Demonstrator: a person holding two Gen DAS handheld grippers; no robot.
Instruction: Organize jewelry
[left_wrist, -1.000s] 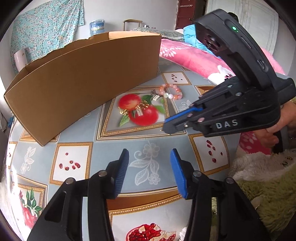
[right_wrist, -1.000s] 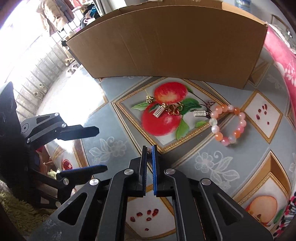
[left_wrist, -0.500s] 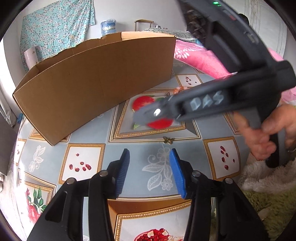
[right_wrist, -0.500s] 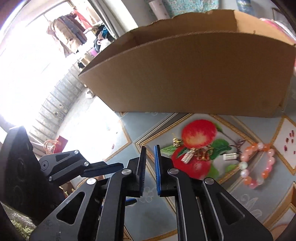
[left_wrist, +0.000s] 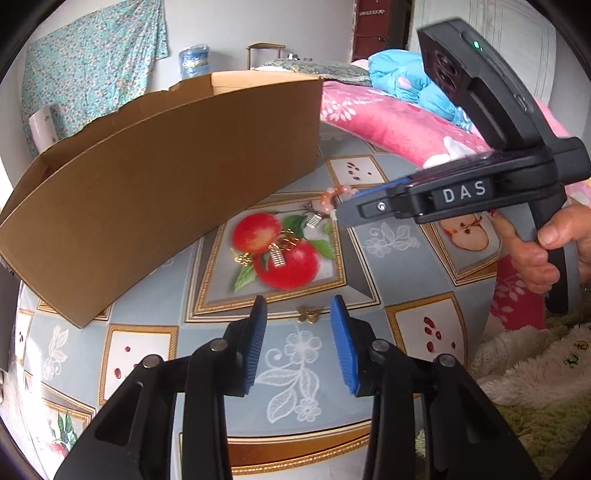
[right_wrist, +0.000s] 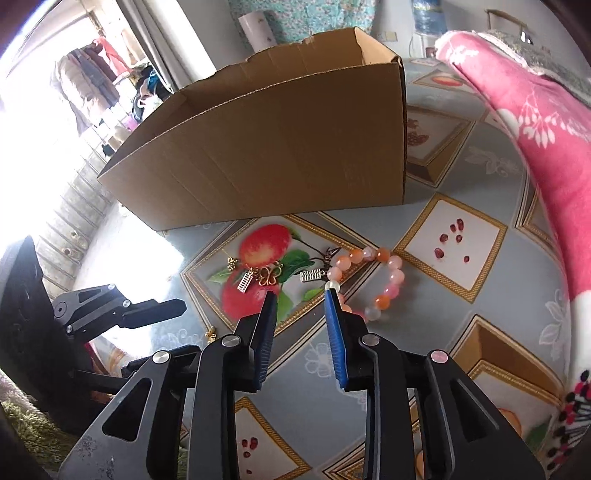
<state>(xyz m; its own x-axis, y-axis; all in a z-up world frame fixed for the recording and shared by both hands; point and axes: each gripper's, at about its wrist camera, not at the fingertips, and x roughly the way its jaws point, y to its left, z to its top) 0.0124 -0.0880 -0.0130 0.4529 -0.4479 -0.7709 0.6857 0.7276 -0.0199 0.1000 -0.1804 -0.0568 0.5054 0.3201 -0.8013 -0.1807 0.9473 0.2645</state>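
A pink and orange bead bracelet (right_wrist: 384, 280) lies on the tablecloth, also in the left wrist view (left_wrist: 334, 195). Gold and silver charms (right_wrist: 258, 277) lie on the red apple print (left_wrist: 280, 251). A small gold butterfly charm (left_wrist: 309, 314) lies apart, just ahead of my left gripper (left_wrist: 299, 314), which is open and empty. It also shows in the right wrist view (right_wrist: 211, 333). My right gripper (right_wrist: 301, 295) is open and empty, hovering above the table by the bracelet. The open cardboard box (right_wrist: 280, 147) stands behind the jewelry.
A patterned cloth covers the table (left_wrist: 147, 354). A pink quilt (right_wrist: 535, 122) lies along the right. A fluffy green rug (left_wrist: 535, 417) is past the table's near edge. The person's hand (left_wrist: 554, 243) holds the right gripper's handle.
My right gripper has opened and swung right towards the bracelet. The small gold butterfly charm it held now lies on the table before my left gripper.
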